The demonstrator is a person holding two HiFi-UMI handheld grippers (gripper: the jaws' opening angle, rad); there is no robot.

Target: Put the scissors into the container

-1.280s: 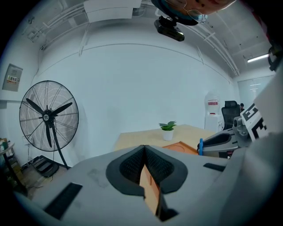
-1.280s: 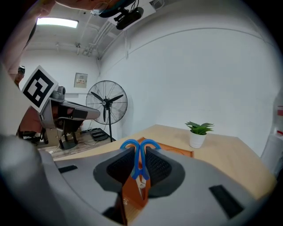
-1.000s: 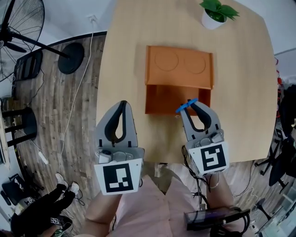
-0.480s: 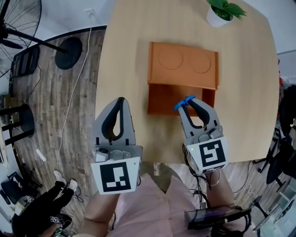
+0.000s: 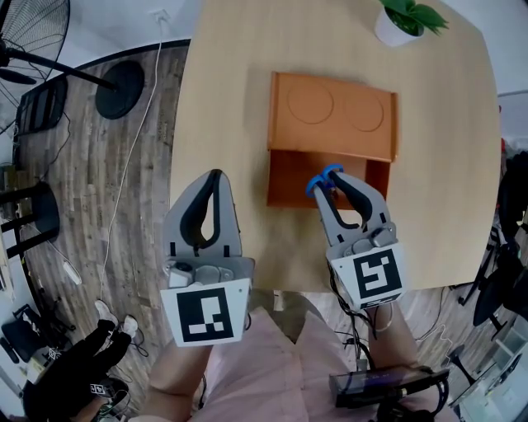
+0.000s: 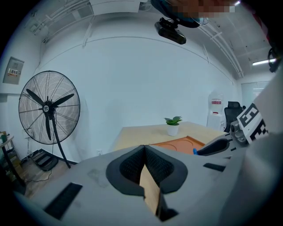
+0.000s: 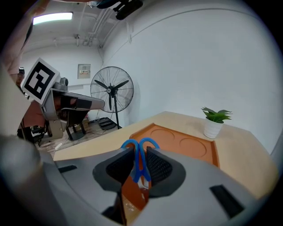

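Note:
Blue-handled scissors (image 5: 323, 180) (image 7: 139, 160) are clamped between the jaws of my right gripper (image 5: 332, 183) (image 7: 139, 163), handle loops sticking up past the fingertips. They hang over the open near compartment of the orange container (image 5: 333, 115) (image 7: 177, 143), whose far part is a flat top with two round recesses. My left gripper (image 5: 216, 177) (image 6: 144, 152) is shut on nothing, held over the table's near left part, left of the container. The blades are hidden below the jaws.
A small potted plant (image 5: 408, 21) (image 7: 215, 120) stands at the far right of the wooden table (image 5: 231, 107). A standing fan (image 6: 48, 110) and its round base (image 5: 120, 88) are on the floor to the left. A cable (image 5: 136, 173) runs along the table's left edge.
My right gripper has carried the scissors forward and slightly left, from the container's near right edge to over its open compartment. The left gripper has barely moved.

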